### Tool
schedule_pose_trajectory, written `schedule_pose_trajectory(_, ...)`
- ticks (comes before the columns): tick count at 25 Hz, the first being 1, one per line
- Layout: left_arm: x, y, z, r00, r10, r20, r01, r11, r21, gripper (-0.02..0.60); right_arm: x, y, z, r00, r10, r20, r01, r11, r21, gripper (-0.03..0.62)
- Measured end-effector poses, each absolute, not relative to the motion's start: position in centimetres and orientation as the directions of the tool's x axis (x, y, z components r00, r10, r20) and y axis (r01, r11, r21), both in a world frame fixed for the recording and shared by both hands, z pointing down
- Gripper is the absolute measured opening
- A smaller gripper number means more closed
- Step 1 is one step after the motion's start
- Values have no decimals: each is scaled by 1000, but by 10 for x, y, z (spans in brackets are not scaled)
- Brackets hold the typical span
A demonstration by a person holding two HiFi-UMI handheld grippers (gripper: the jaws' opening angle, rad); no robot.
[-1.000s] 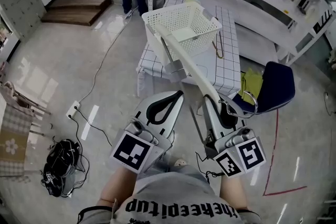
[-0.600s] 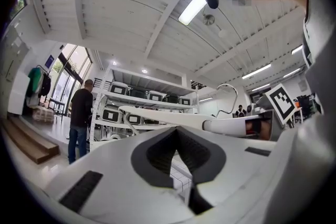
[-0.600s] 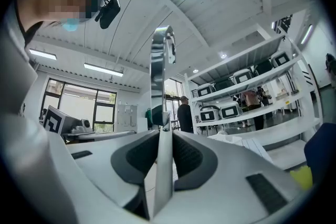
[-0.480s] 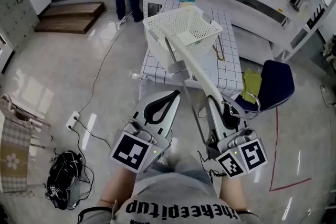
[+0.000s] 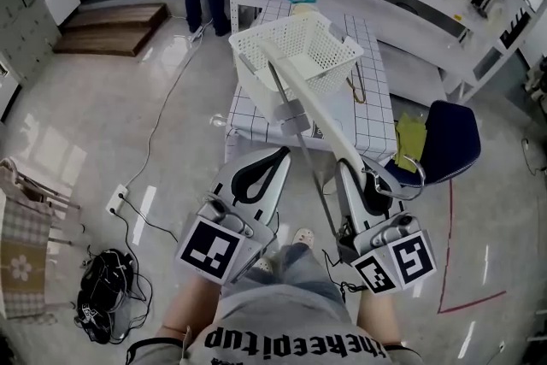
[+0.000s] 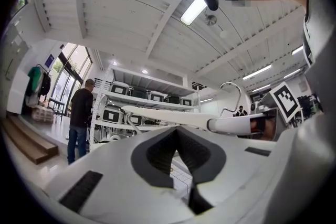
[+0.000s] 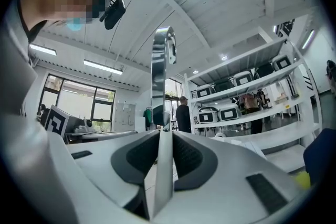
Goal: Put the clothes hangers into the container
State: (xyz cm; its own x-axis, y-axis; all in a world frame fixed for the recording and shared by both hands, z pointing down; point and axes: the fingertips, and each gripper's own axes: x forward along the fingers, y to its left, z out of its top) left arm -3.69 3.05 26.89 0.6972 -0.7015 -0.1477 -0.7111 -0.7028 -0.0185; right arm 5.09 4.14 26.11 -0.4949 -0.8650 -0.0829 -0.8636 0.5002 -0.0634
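Hanger [image 5: 316, 107] held out toward the basket [image 5: 273, 23]
Left gripper [image 5: 286, 152] hangs alongside, fingers clenched on nothing, spare for now. Right gripper [image 5: 346, 167] has its fingers grasping the hanger near the hook, the long white arm reaching over the basket on the checked surface [image 5: 372, 111], probably so it can tip straight in.
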Motion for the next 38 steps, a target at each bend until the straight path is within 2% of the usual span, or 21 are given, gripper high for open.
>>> schedule_pose_trajectory(10,-13,-12,270,673,-731,-116,-737,-676,-15,12,69,-6,260,-540,-837,-85,-837,545,-53,92)
schedule_pose_trajectory(14,0,-29,275,663,-746,-63,-748,-664,-10,12,80,-27,258,-557,-826,-86,-825,563,-55,92)
schedule_pose_trajectory(38,74,-108,276,562,-826,-55,-827,-561,-22,12,155,-116,261,-652,-750,-105,-746,661,-84,92)
